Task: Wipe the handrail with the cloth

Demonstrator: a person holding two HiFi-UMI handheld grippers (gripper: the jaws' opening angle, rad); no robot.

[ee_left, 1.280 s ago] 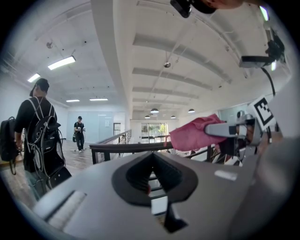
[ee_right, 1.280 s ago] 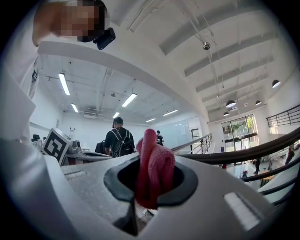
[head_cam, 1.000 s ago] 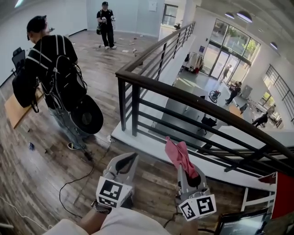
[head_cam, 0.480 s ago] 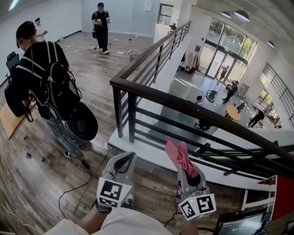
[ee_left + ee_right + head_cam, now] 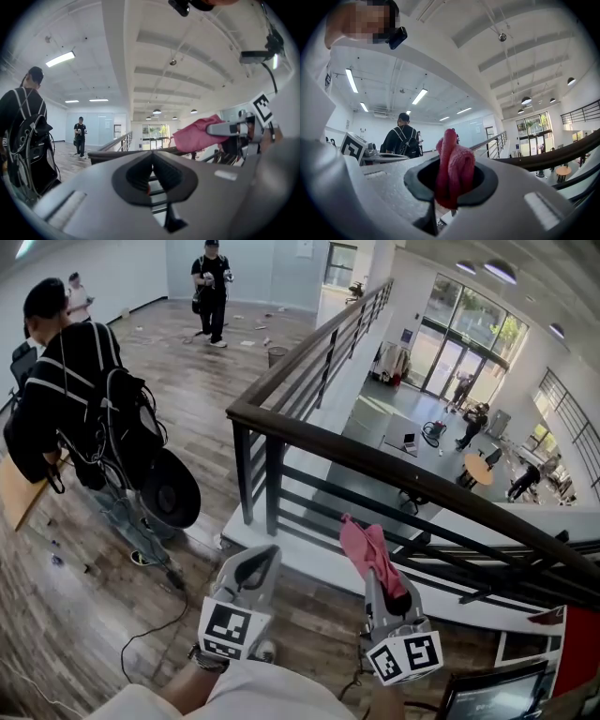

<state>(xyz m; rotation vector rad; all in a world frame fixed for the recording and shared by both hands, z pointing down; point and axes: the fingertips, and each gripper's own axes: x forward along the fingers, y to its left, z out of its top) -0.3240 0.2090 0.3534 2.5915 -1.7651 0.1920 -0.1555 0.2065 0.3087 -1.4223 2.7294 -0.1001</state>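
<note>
A dark handrail tops a black metal railing that runs from the corner post at centre down to the right edge. My right gripper is shut on a pink cloth, which sticks up out of its jaws just below and in front of the rail, not touching it. In the right gripper view the cloth fills the jaw gap and the rail curves past on the right. My left gripper is shut and holds nothing, level with the right one and to its left. The left gripper view shows the cloth and the rail.
A person with a black backpack stands at the left with a round black case. Another person stands far back. A cable trails on the wood floor. Beyond the railing is a drop to a lower hall. A laptop sits lower right.
My view has shifted slightly, so the railing sits a little nearer and more central. Both grippers hold about the same places, the cloth still in the right one.
</note>
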